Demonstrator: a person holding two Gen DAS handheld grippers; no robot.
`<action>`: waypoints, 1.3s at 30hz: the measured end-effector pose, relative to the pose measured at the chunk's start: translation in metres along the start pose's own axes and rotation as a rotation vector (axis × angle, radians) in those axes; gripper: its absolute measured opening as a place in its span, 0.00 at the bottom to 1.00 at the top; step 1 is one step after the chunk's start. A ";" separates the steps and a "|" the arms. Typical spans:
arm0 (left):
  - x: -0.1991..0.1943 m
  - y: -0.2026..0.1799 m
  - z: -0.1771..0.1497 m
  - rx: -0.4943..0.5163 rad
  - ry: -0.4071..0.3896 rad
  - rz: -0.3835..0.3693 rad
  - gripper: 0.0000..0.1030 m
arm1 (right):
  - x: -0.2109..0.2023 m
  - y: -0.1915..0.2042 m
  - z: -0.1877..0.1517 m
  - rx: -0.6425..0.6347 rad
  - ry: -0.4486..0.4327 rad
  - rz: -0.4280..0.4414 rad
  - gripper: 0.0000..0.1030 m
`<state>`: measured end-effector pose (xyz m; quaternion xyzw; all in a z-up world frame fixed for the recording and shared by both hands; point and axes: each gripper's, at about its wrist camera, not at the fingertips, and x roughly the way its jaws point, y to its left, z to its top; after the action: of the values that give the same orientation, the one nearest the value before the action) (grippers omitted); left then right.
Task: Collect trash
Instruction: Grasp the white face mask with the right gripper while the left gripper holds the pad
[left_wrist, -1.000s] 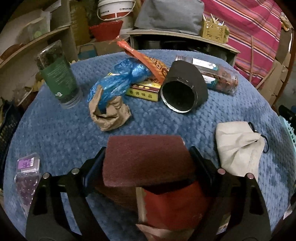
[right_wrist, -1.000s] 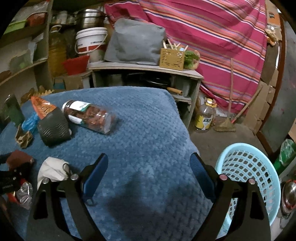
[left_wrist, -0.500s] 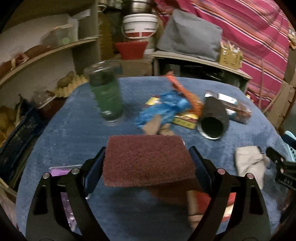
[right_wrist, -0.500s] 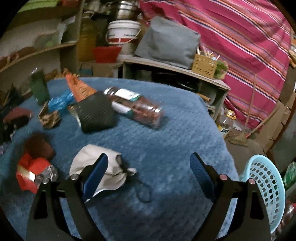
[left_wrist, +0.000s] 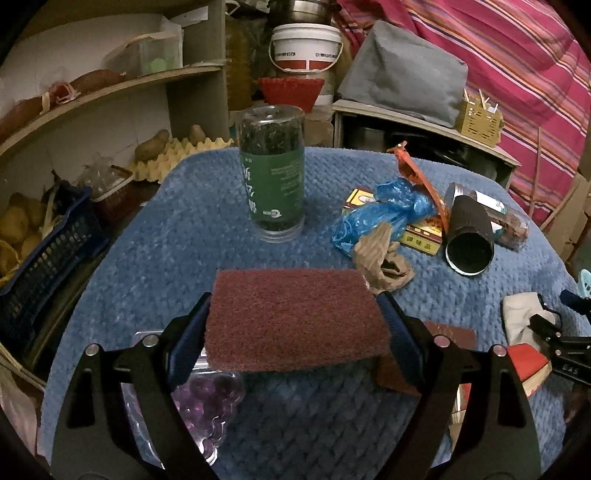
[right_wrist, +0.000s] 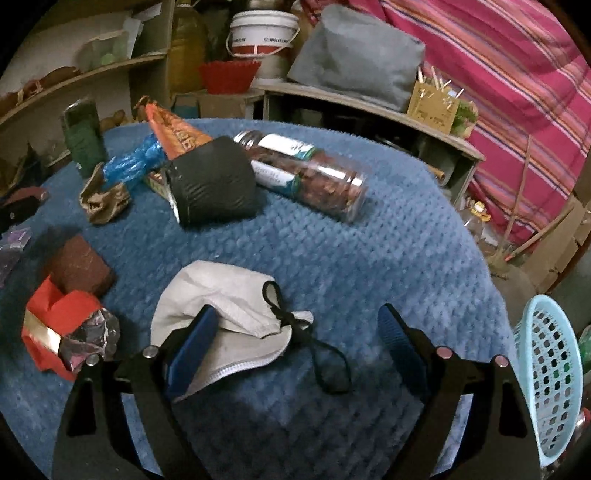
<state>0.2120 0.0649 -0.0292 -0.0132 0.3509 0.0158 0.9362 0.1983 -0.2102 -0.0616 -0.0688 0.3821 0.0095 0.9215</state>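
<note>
My left gripper (left_wrist: 295, 332) is shut on a maroon scouring pad (left_wrist: 295, 319) and holds it above the blue table cover (left_wrist: 177, 251). My right gripper (right_wrist: 295, 343) is open, low over a white face mask (right_wrist: 221, 295) whose black ear loop (right_wrist: 325, 358) lies between the fingers. The left finger (right_wrist: 192, 347) rests on the mask. More trash lies around: a crumpled brown paper (left_wrist: 384, 258), a blue plastic bag (left_wrist: 380, 214), an orange wrapper (right_wrist: 173, 129), a red wrapper with foil (right_wrist: 62, 332) and a second maroon pad (right_wrist: 79, 267).
A green jar (left_wrist: 273, 170) stands upright at the table's back. A black sleeve (right_wrist: 214, 184) and a clear jar (right_wrist: 306, 177) lie on their sides. A pack of purple beads (left_wrist: 207, 398) lies under my left gripper. A light blue basket (right_wrist: 550, 380) stands off the table's right edge.
My left gripper has lifted the scouring pad and swung left towards the green jar. My right gripper has swung left from the basket side and come down over the face mask.
</note>
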 end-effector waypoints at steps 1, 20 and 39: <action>0.000 0.000 0.000 0.002 -0.001 0.002 0.82 | 0.001 0.001 0.000 0.000 0.008 0.016 0.74; -0.002 -0.020 0.001 0.024 -0.015 -0.002 0.82 | -0.022 -0.018 0.005 0.027 -0.082 0.066 0.11; -0.044 -0.141 0.019 0.138 -0.113 -0.152 0.82 | -0.073 -0.134 -0.011 0.196 -0.199 -0.043 0.10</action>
<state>0.1971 -0.0764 0.0160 0.0256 0.2958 -0.0785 0.9517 0.1488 -0.3416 -0.0018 0.0145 0.2864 -0.0408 0.9571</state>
